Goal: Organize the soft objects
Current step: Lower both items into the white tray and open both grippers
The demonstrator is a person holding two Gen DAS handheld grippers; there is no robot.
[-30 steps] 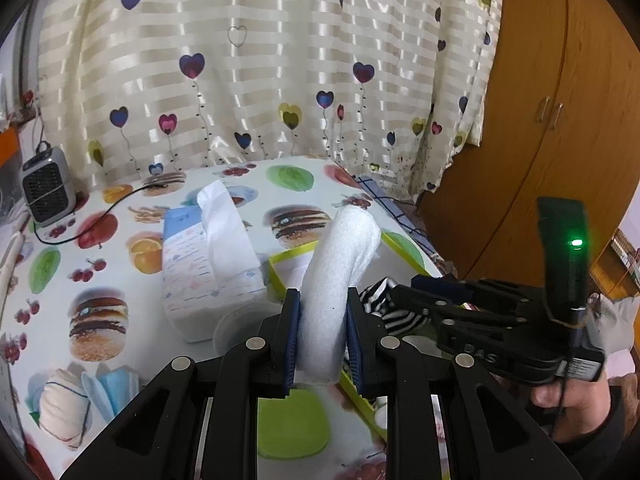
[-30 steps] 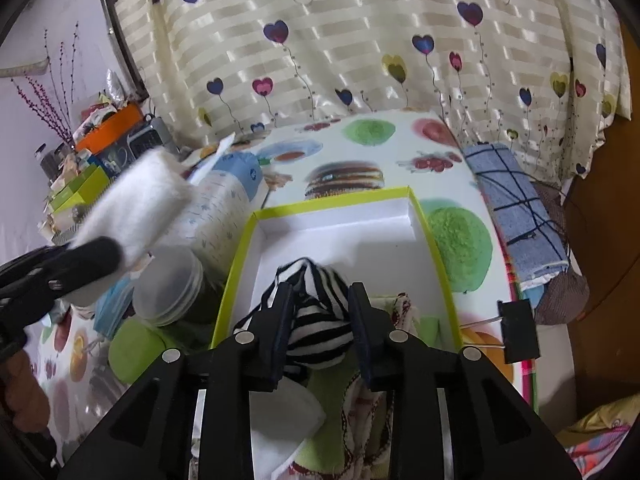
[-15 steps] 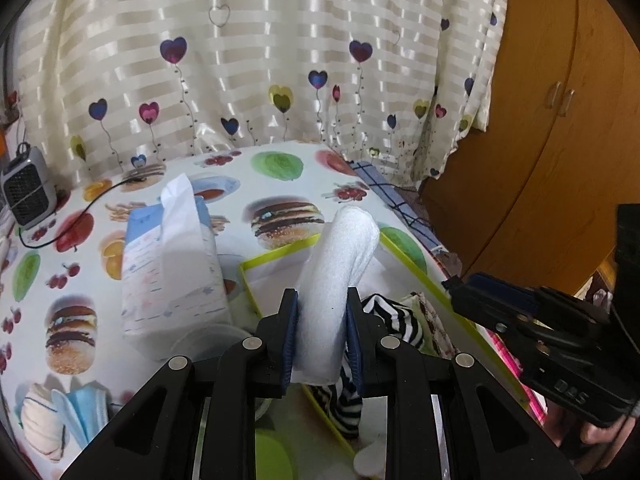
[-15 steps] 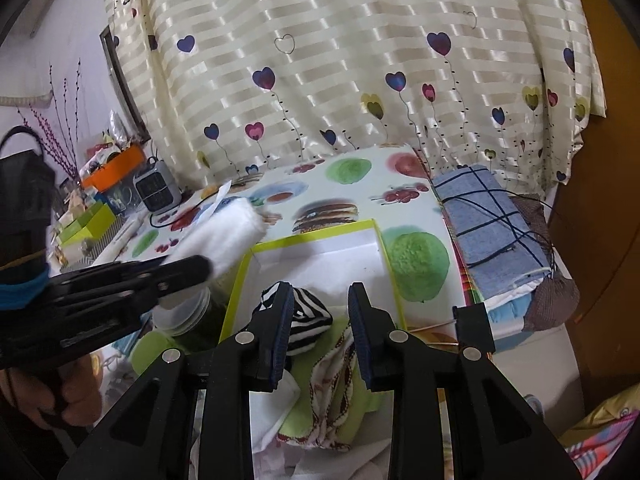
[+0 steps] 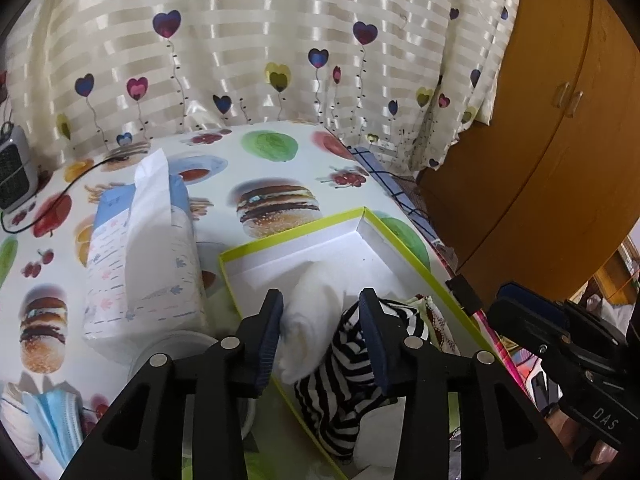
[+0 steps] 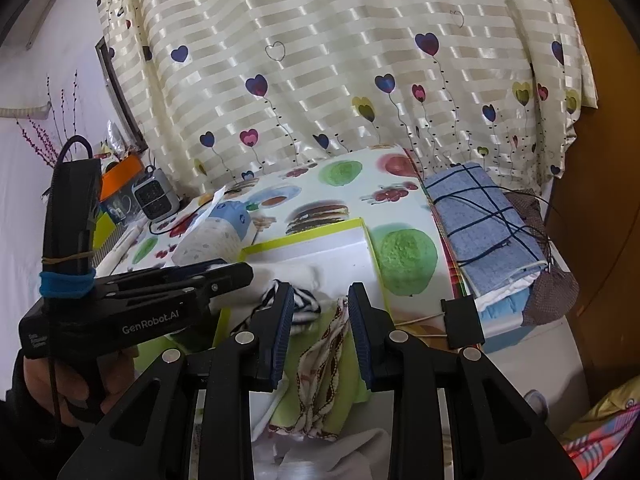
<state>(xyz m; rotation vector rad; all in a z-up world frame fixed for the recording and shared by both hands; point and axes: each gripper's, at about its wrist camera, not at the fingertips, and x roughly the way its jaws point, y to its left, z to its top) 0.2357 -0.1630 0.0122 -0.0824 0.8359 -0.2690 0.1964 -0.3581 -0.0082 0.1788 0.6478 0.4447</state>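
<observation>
A white rolled cloth (image 5: 316,320) lies in the white box with the yellow-green rim (image 5: 296,234), leaning on a black-and-white striped cloth (image 5: 344,380). My left gripper (image 5: 320,304) straddles the roll; its jaws are opening and the pads no longer press on it. From the right wrist view, the left gripper (image 6: 240,274) reaches in from the left over the box (image 6: 320,230). My right gripper (image 6: 320,294) hangs open above a brown-patterned cloth (image 6: 320,364) and the striped cloth (image 6: 304,306), holding nothing.
A tissue pack (image 5: 140,272) stands left of the box, with a round lid (image 5: 180,344) and blue face masks (image 5: 52,420) nearer. A small heater (image 5: 12,172) sits far left. A blue checked cloth (image 6: 480,232) and a black binder clip (image 6: 464,320) lie at the table's right edge.
The left gripper came down over the box with the white roll, then spread its jaws and let the roll drop in. The right gripper drew back from the striped cloth.
</observation>
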